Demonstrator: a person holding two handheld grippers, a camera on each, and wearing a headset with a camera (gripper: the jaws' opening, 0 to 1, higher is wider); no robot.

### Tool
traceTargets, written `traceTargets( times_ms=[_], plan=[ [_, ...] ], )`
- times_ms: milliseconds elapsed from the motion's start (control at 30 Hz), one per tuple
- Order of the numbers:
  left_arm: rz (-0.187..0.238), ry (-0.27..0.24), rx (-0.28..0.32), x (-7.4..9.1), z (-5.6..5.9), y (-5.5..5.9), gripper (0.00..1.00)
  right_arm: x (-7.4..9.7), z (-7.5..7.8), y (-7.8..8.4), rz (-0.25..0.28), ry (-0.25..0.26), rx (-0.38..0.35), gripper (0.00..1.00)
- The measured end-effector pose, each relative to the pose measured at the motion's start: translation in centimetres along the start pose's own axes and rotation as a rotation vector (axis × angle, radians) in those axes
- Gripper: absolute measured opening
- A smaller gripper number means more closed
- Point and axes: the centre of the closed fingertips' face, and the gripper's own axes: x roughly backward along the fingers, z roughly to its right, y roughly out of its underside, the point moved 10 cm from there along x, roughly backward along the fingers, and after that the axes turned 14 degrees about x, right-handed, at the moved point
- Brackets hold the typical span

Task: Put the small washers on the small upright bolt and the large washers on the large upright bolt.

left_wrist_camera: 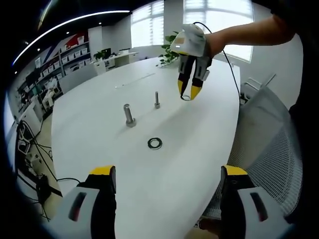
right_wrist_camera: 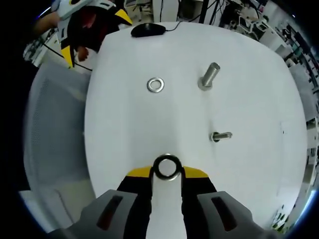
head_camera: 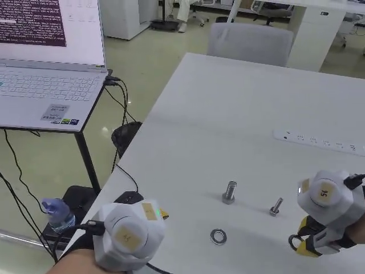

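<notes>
Head view, left to right: the left gripper (left_wrist_camera: 168, 174) sits low at the near corner of the tabletop (head_camera: 239, 114). In its own view its jaws stand wide apart with nothing between them. Ahead of it a loose washer (head_camera: 218, 236) lies flat on the tabletop, apart from both bolts. Just beyond that washer stands the large bolt (head_camera: 229, 192), upright on its head. The small bolt (head_camera: 276, 206) stands to the right of it, also upright, the two near each other but not touching. Furthest right is the right gripper (left_wrist_camera: 188, 93), its jaws closed on a second washer (right_wrist_camera: 167, 156) pinched by its edge at the tips. Whether this one is a small or a large washer cannot be told.

The right gripper view shows the held ring face-on, with the small bolt just ahead and a little to the right, and the large bolt further off beyond it. In the left gripper view the right gripper hangs tips-down over the tabletop, beside the small bolt on the side away from the large one.

So the right gripper is the nearer one to both bolts, and nearest to the small one. Both shafts point straight up. The washer probably needs to come over the top of a shaft, held level, and go down along it. The empty left gripper is the closer one to the loose washer.
</notes>
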Motion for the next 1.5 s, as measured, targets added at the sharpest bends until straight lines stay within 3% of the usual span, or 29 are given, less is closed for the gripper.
traceTargets(
  times_ms=[433, 1500],
  plan=[
    [0.007, 0.0, -0.008, -0.1, -0.1, -0.6, 0.88, 1.7, 1.8, -1.4, 0.025, 0.013, -0.011, 0.21],
    [0.003, 0.011, 0.009, -0.3, -1.1, 0.0, 0.89, 1.7, 7.0, -7.5, 0.05, 0.039, 0.034, 0.21]
  ],
)
